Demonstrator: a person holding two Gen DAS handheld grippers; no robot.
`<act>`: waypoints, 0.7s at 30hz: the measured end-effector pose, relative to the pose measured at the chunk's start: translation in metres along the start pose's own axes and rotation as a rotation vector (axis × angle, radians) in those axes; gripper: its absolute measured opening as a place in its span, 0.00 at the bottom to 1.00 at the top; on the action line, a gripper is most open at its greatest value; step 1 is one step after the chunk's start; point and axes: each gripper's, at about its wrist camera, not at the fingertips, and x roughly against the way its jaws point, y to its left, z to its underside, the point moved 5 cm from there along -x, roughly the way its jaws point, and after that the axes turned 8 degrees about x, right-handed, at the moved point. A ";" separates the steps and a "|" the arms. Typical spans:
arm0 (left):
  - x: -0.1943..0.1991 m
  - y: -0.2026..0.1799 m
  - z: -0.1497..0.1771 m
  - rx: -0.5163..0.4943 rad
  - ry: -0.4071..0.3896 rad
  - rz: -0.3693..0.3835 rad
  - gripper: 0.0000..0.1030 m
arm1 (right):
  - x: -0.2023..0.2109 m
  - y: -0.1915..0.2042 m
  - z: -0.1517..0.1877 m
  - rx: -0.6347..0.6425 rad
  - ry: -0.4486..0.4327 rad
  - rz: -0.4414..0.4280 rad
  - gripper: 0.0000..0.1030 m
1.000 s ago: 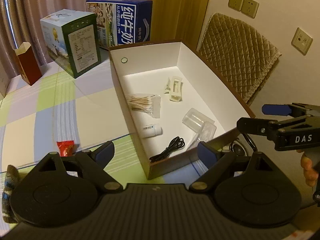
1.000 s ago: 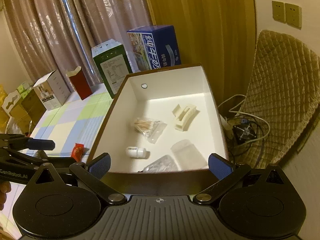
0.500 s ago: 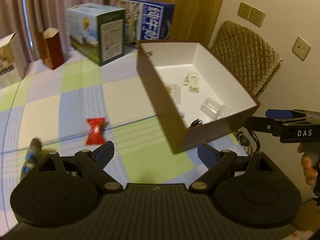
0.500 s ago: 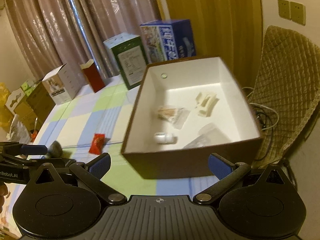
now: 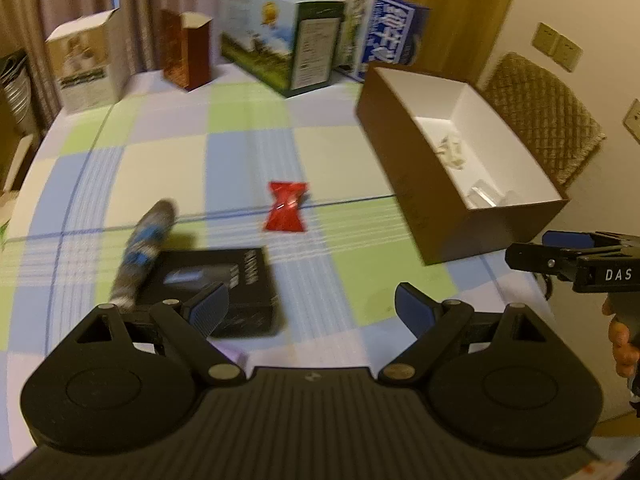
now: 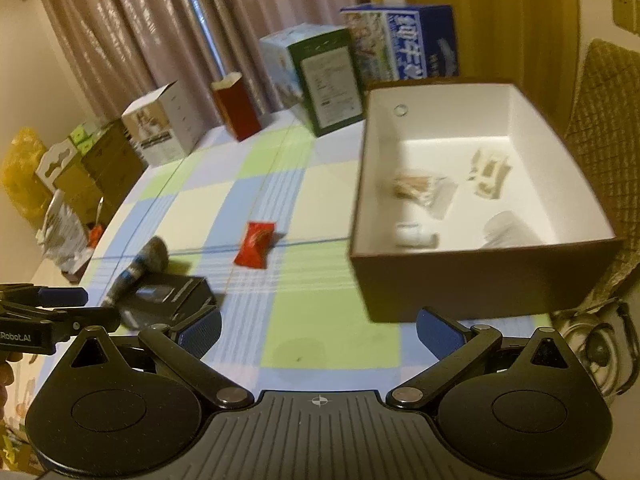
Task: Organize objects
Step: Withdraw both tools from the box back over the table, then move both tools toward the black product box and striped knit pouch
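Observation:
A brown box (image 6: 480,280) with a white inside stands on the checked tablecloth at the right; in it lie a bag of cotton swabs (image 6: 420,188), a white clip (image 6: 490,172), a small white bottle (image 6: 416,236) and a clear cup (image 6: 508,228). Left of the box (image 5: 404,168) lies a red packet (image 5: 286,208) (image 6: 256,244). A black box (image 5: 216,284) (image 6: 168,296) and a blue-grey roll (image 5: 144,240) (image 6: 136,268) lie nearer me. My left gripper (image 5: 311,312) hangs open, its left finger over the black box. My right gripper (image 6: 319,332) is open and empty before the brown box.
Along the back stand a green carton (image 5: 280,40), a blue milk carton (image 5: 384,36), a red-brown box (image 5: 188,52) and a white box (image 5: 88,64). A quilted chair back (image 5: 548,112) is behind the brown box. Cables (image 6: 596,344) hang past the table's right edge.
Both grippers have drawn back and leftward from the brown box. The red packet, the black box and the roll have come into view. Both stay open.

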 end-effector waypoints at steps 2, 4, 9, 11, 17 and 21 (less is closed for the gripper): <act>0.003 0.013 0.005 0.020 0.003 -0.016 0.85 | -0.005 0.009 0.002 0.010 0.010 -0.013 0.98; 0.007 0.025 0.010 0.040 0.007 -0.031 0.85 | -0.011 0.018 0.003 0.023 0.021 -0.027 0.98; 0.011 0.052 0.020 0.085 0.015 -0.066 0.85 | -0.025 0.038 0.002 0.058 0.040 -0.055 0.98; 0.013 0.063 0.023 0.101 0.015 -0.083 0.85 | -0.030 0.045 0.003 0.067 0.047 -0.064 0.98; 0.017 0.091 0.027 0.138 0.016 -0.119 0.85 | -0.047 0.060 0.005 0.083 0.072 -0.073 0.98; 0.016 0.107 0.030 0.152 0.024 -0.141 0.85 | -0.056 0.075 0.007 0.113 0.079 -0.093 0.98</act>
